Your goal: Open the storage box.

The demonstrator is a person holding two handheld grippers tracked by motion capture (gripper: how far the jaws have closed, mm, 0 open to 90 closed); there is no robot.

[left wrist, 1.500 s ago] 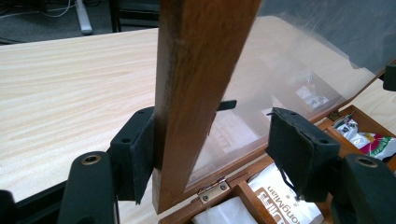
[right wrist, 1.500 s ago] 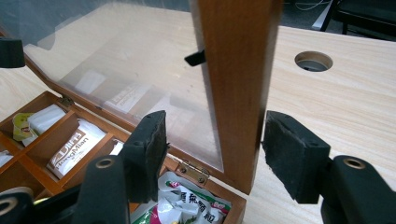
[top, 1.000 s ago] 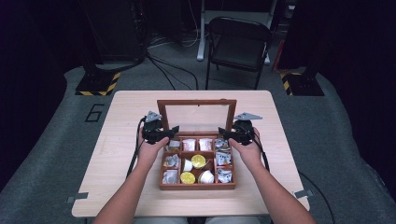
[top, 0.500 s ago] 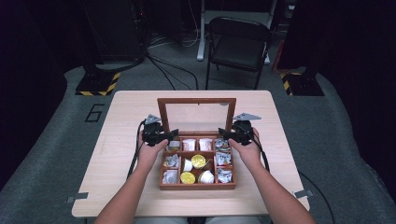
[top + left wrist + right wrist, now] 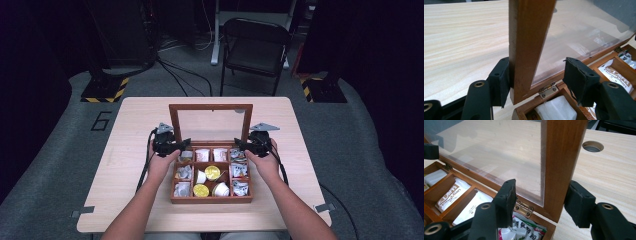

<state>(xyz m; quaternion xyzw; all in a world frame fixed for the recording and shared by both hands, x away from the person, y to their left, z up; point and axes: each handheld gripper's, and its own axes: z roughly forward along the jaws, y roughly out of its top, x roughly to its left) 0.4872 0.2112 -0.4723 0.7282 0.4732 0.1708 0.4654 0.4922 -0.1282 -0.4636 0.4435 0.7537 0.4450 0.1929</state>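
Note:
A wooden box [image 5: 210, 199] sits mid-table, its compartments holding tea sachets and gold-lidded cups [image 5: 212, 172]. Its glass-paned lid [image 5: 210, 107] stands upright and open. My left gripper [image 5: 181, 146] straddles the lid's left rail [image 5: 526, 50]. In the left gripper view [image 5: 539, 80] one pad touches the rail and the other stands off over the glass. My right gripper [image 5: 243, 145] straddles the right rail [image 5: 560, 165]. In the right gripper view [image 5: 542, 198] its inner pad is still apart from the wood. Both pairs of jaws have just been closing around the rails.
The light wooden table [image 5: 135, 125] has bare room on either side of the box and behind the lid. A round cable hole [image 5: 592, 146] lies behind the right rail. A black folding chair [image 5: 255, 47] stands beyond the far edge.
Both hands stay at the lid's lower corners. The jaws have narrowed around the lid's side rails, and the lid is still upright.

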